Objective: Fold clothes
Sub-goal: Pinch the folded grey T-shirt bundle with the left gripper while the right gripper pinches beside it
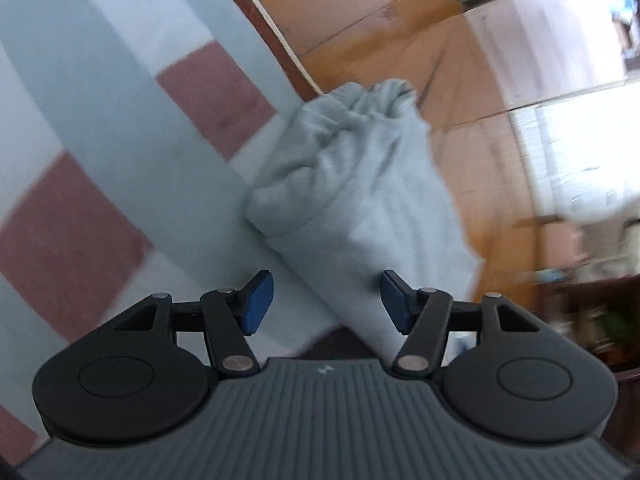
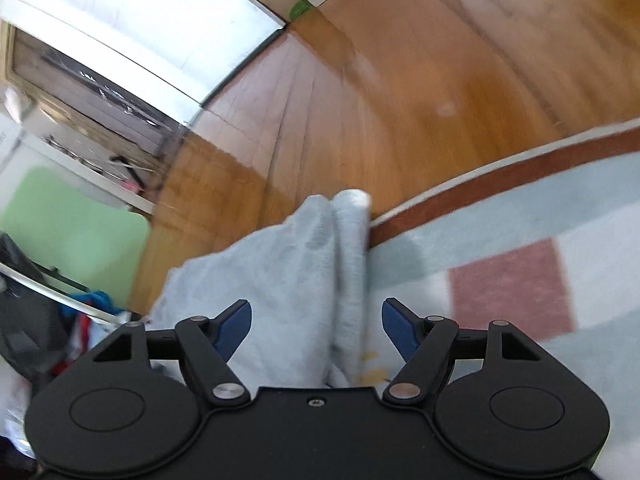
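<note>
Grey fleece garment [image 1: 360, 184], bunched, overhanging the checked bed cover [image 1: 100, 80] edge, likely soft and light; pinch its rolled hem; left gripper [image 1: 327, 303] and right gripper [image 2: 316, 330] both gape apart, holding nothing.

One pale grey garment [image 1: 360, 184], bunched near the far edge; one checked cover [image 1: 120, 128], blue-grey with dull red squares; two tools, left tool [image 1: 327, 302], right tool [image 2: 316, 328]; two blue pads [image 2: 234, 330] each

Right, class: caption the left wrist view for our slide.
Open left hand-held gripper over bunched grey garment on checked cloth.
</note>
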